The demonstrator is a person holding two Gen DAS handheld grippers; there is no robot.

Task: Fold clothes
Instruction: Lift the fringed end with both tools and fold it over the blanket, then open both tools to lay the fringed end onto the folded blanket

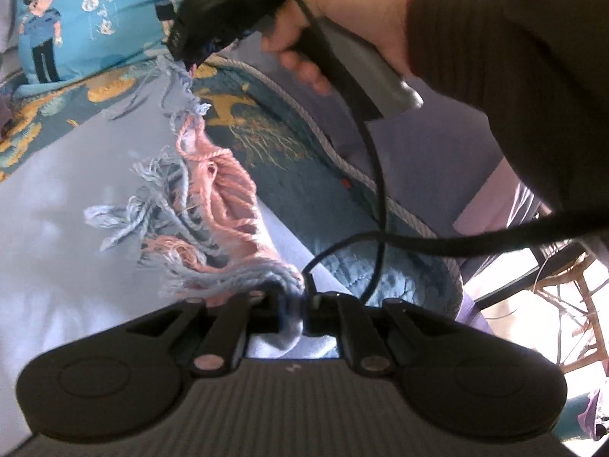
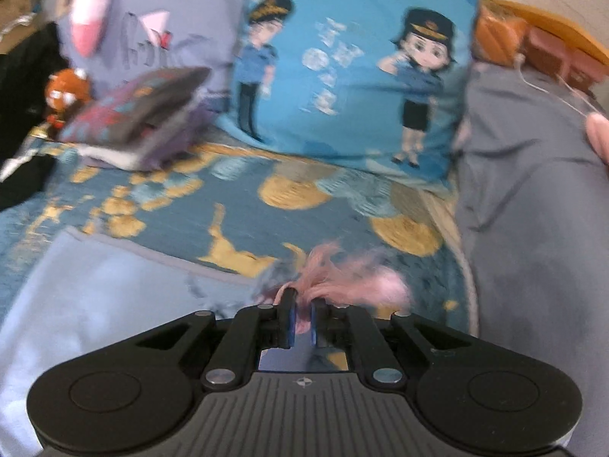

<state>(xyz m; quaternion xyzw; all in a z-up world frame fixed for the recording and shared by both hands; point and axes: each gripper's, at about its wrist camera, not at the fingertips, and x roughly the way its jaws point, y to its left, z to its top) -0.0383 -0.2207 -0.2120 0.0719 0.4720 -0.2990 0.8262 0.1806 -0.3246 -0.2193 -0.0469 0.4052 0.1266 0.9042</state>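
Black linkage arms of the left gripper (image 1: 293, 304) fill the bottom of the left wrist view; its jaws are pinched on a twist of pale blue fringe belonging to a scarf (image 1: 213, 198), a pink and pale blue piece with long yarn tassels; the scarf lies stretched across a pale blue cloth (image 1: 57, 228) on a teal bedspread (image 1: 289, 175) patterned in gold; its far end rises to the right gripper (image 1: 190, 63), held by a hand (image 1: 335, 19) in a dark ribbed sleeve (image 1: 495, 57), with a black cable (image 1: 377, 175) looping down from the handle. Seen from the right wrist, the right gripper (image 2: 302, 318) has its blue-padded fingers (image 2: 291, 320) nearly together, nipping pink tassels of the scarf (image 2: 342, 278), which blur above the fingertips; beyond, a blue cushion (image 2: 354, 68) printed with two cartoon figures in uniform leans at the head of the bedspread (image 2: 228, 205); a folded dark garment (image 2: 141, 114) sits to its left.
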